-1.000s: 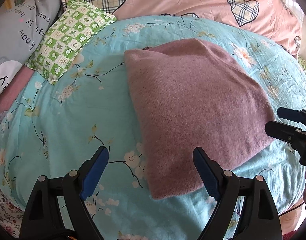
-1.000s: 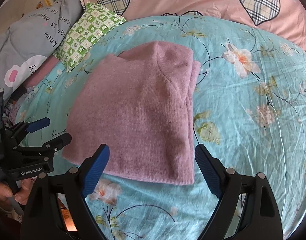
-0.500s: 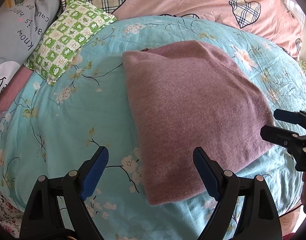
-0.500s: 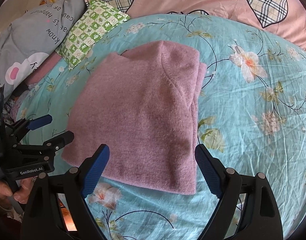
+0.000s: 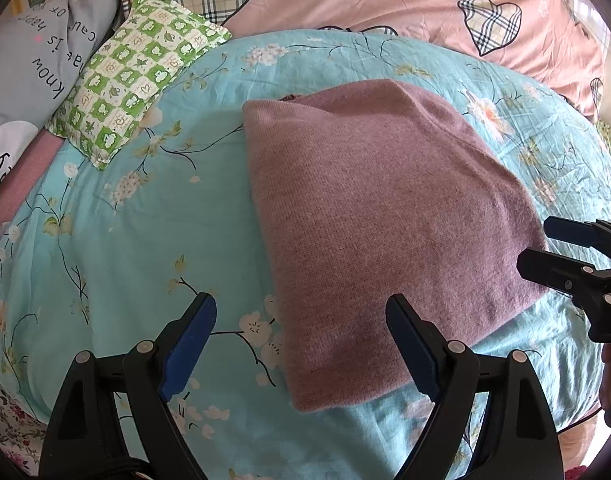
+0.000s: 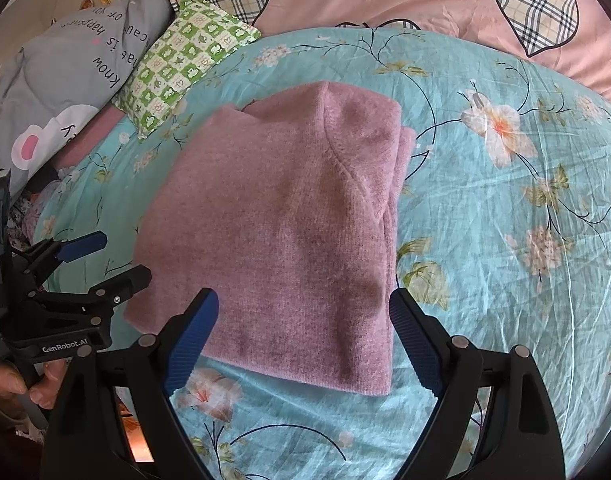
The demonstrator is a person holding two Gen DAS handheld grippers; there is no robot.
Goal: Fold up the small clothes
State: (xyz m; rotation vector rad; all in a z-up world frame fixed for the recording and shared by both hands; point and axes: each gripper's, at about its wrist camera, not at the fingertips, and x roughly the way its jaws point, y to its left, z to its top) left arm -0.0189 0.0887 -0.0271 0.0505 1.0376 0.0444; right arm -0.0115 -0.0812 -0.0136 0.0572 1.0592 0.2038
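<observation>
The sweater [image 6: 281,232] lies folded flat on the bedsheet [image 6: 505,260], near the pillow [image 6: 185,64]. Soft, thick knit: likely limp and light, layers prone to shifting; grip at a folded edge. Left gripper [image 5: 301,344] and right gripper [image 6: 303,340] hover with jaws apart, empty.

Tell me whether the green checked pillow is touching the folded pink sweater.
Apart. In the right wrist view, a strip of blue floral sheet shows between the green checked pillow and the sweater; the left wrist view shows the same.

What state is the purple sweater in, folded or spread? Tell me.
Folded: the purple sweater lies as a compact rectangle, layered edges stacked along its right side.
</observation>
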